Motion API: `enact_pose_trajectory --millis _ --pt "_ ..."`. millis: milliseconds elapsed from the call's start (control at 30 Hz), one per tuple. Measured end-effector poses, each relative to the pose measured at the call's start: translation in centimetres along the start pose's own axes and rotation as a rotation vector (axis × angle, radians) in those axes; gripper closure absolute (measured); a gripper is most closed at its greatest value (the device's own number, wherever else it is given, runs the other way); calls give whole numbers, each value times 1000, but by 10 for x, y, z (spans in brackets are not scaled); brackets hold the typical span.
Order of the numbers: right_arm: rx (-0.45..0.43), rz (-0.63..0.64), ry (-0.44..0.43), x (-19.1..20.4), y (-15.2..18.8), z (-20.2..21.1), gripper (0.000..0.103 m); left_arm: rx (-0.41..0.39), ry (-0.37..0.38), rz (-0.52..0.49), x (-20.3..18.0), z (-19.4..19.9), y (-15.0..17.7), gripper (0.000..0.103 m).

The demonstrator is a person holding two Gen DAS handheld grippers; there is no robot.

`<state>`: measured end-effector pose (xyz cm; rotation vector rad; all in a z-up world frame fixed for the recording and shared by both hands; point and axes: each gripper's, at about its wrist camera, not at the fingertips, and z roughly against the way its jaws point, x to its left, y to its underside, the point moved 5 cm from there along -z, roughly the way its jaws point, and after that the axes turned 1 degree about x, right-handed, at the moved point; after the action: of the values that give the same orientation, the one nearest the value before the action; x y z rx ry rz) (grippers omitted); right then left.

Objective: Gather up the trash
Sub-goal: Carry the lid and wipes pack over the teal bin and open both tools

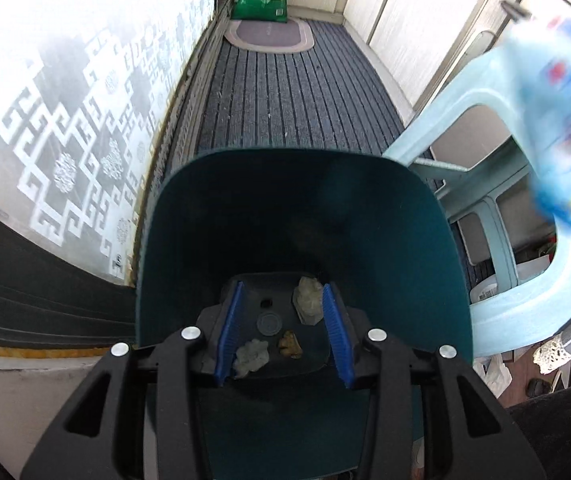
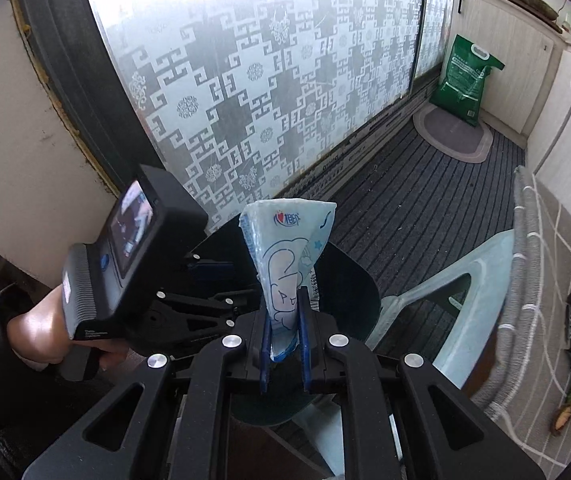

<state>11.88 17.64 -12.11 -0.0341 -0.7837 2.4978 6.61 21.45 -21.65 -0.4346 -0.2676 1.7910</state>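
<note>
My left gripper reaches into a dark teal dustpan, its blue-padded fingers spread apart; whether they press on the pan from inside I cannot tell. Crumpled tissue scraps and a brown bit lie in the pan. My right gripper is shut on a light blue tissue wrapper, held upright over the dustpan. The wrapper shows blurred at the right of the left wrist view. The left gripper's body shows in the right wrist view.
A pale blue plastic stool stands right of the dustpan. A striped grey carpet runs to a green sack and an oval mat. A patterned frosted glass door is on the left, cabinets on the right.
</note>
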Motion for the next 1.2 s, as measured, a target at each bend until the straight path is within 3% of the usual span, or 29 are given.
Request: enact_pose_trajectory --millis 233,333,600,800,1100,1133,1200 --pt "81 24 17 12 7 -37 92 -95 -7 1 8 26 -10 69" --pt "105 28 15 17 8 -50 92 -137 -17 18 11 38 -14 80" --pt "187 -7 -27 28 26 -89 92 -282 -4 63 17 76 -27 87" --pt "265 -34 -57 33 46 -124 91 -405 34 78 15 105 -36 87" --pt "330 -19 -22 38 66 -155 86 -601 129 61 0 156 -46 87" --pt "334 -17 -16 38 65 -158 86 -618 139 62 -1 162 -47 86" --pt "340 -13 -11 38 66 -161 76 -649 162 63 -4 172 -49 73"
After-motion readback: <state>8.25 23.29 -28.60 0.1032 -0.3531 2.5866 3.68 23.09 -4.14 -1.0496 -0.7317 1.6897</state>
